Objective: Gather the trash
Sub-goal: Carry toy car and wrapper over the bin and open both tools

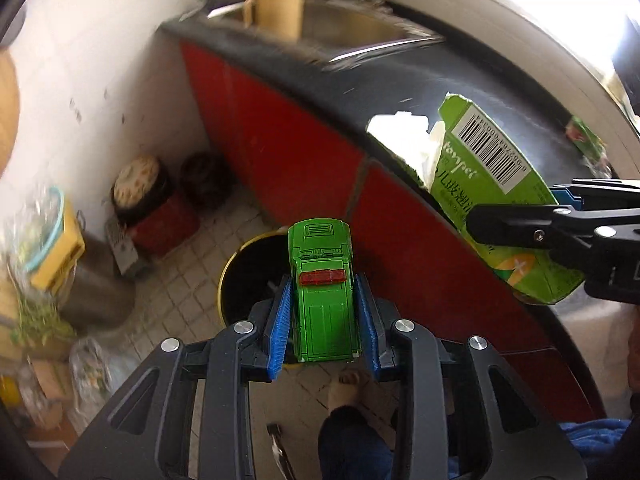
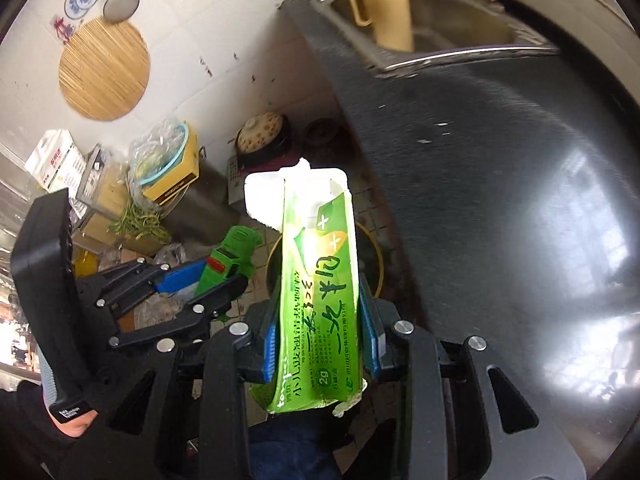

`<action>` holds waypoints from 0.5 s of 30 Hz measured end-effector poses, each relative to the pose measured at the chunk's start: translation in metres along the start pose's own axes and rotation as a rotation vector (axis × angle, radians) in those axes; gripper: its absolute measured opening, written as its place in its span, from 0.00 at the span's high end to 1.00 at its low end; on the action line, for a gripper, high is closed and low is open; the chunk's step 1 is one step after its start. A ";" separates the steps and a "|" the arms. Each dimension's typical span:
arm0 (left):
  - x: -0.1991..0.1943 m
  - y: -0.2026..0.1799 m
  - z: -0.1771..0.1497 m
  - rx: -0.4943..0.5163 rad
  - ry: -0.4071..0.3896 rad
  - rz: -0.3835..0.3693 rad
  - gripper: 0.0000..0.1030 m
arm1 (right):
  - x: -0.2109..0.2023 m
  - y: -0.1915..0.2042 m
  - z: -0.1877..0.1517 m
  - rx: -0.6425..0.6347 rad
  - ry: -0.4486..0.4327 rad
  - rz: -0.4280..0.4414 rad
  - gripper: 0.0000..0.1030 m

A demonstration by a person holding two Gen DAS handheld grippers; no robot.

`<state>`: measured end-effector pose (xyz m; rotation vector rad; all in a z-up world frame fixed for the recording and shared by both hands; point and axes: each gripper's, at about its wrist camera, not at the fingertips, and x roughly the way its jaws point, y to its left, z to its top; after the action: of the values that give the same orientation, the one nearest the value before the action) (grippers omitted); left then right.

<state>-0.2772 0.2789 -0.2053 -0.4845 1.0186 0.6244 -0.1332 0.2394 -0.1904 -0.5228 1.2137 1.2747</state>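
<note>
My left gripper (image 1: 324, 312) was pinching a green toy car (image 1: 322, 288) between its blue pads (image 1: 280, 320), jaws drawn in close against the car's sides, its nose pointing away from me. Taking the trash bin (image 1: 240, 276) as my mark, the car hung right above its yellow rim, over the near right part of the dark mouth. To the bin's left stood a grey metal pot (image 1: 96, 280) topped by a yellow box (image 1: 60, 256), and farther back a red container with a patterned lid (image 1: 138, 180) against the white wall. Tiled floor (image 1: 176, 288) lay open between those and the bin, leaving room on that side; on the bin's right the red cabinet front (image 1: 288, 148) came close to the rim.

My right gripper (image 2: 320, 332) was clamped on a flattened green carton (image 2: 316, 280), torn white at the top, its jaws pressed to the carton's two long edges. In the right wrist view the carton stood upright over the bin, hiding most of the opening, with the toy car just to its left. Right of the bin ran the dark counter (image 2: 480, 200), glossy and bright with window glare, and at its far end a steel sink (image 2: 440, 20) with a tan jug (image 2: 390, 10) at its edge.
</note>
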 end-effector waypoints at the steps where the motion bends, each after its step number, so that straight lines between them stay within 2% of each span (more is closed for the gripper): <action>1: 0.003 0.008 -0.003 -0.017 0.006 -0.008 0.71 | 0.011 0.005 0.005 0.006 0.017 0.002 0.68; 6: 0.028 0.042 -0.004 -0.089 0.029 -0.026 0.71 | 0.045 0.022 0.024 0.006 0.070 -0.010 0.68; 15: 0.047 0.060 -0.002 -0.087 0.053 -0.034 0.71 | 0.067 0.027 0.031 -0.002 0.113 -0.044 0.67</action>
<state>-0.3011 0.3328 -0.2536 -0.5968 1.0342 0.6300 -0.1563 0.3023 -0.2310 -0.6268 1.2883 1.2228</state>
